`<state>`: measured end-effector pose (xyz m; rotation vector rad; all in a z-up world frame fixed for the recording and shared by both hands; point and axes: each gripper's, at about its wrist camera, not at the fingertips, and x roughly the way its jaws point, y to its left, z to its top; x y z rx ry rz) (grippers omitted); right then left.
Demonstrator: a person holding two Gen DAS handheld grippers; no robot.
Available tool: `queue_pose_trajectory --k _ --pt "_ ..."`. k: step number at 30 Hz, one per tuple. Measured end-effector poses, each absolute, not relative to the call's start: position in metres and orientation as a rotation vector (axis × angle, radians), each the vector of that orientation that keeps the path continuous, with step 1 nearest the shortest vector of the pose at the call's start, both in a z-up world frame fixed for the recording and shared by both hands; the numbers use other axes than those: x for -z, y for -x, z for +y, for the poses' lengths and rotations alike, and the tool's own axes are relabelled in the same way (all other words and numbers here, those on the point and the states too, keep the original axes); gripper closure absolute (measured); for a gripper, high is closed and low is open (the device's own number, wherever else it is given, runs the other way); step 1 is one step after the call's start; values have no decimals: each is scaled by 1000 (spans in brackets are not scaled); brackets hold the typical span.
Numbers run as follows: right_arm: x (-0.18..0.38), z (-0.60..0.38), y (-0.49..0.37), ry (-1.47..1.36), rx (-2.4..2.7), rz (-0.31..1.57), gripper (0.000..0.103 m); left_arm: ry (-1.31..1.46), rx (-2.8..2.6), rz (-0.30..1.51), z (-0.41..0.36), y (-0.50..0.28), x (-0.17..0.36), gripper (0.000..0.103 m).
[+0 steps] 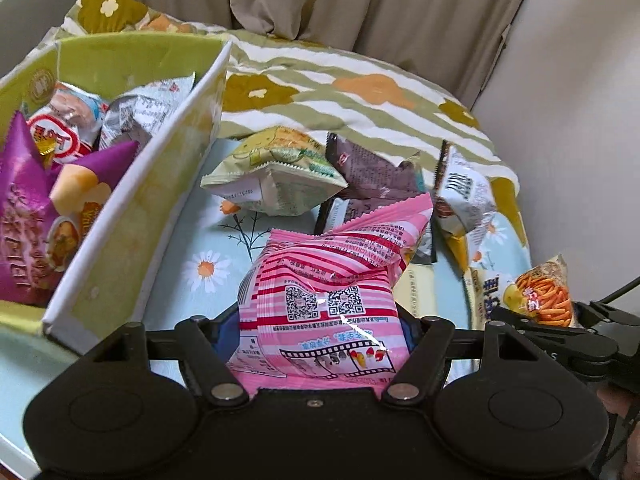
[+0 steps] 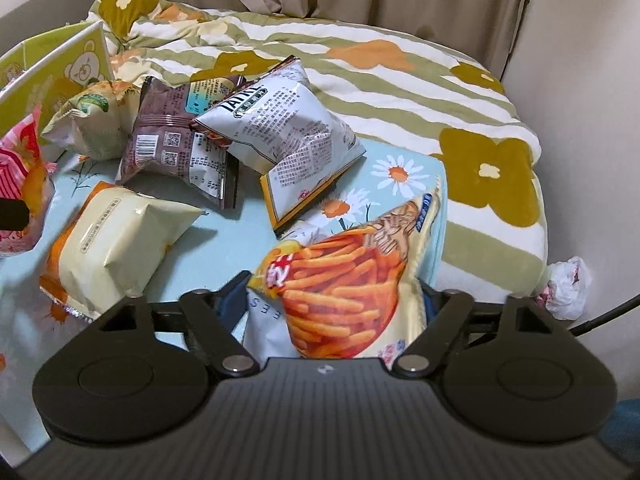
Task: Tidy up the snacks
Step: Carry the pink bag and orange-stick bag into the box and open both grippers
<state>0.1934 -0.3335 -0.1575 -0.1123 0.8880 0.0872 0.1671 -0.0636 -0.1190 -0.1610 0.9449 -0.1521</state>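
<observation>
A pink striped snack bag (image 1: 328, 280) sits upright between the fingers of my left gripper (image 1: 320, 332), which is shut on it beside the green box (image 1: 132, 208). The box holds several snacks, a purple bag (image 1: 20, 216) among them. My right gripper (image 2: 336, 308) is shut on a cream bag printed with orange sticks (image 2: 340, 280), at the right edge of the daisy cloth (image 2: 224, 240). That bag also shows in the left wrist view (image 1: 536, 296). Loose on the cloth lie a pale green bag (image 1: 280, 176), a brown bag (image 2: 176, 140), a white bag (image 2: 280, 128) and a cream pack (image 2: 120, 240).
The light blue daisy cloth lies on a bed, with a green-striped flowered blanket (image 2: 400, 92) bunched behind and to the right. Curtains and a wall close off the back. A crumpled white wrapper (image 2: 568, 288) lies off the blanket's right edge.
</observation>
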Motion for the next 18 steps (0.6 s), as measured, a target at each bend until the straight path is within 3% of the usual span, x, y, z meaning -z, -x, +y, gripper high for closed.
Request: queue_pose_trajectory --k 18 --pt "89 -324 -144 34 -130 780 19 177 179 768 -52 -117 50 28"
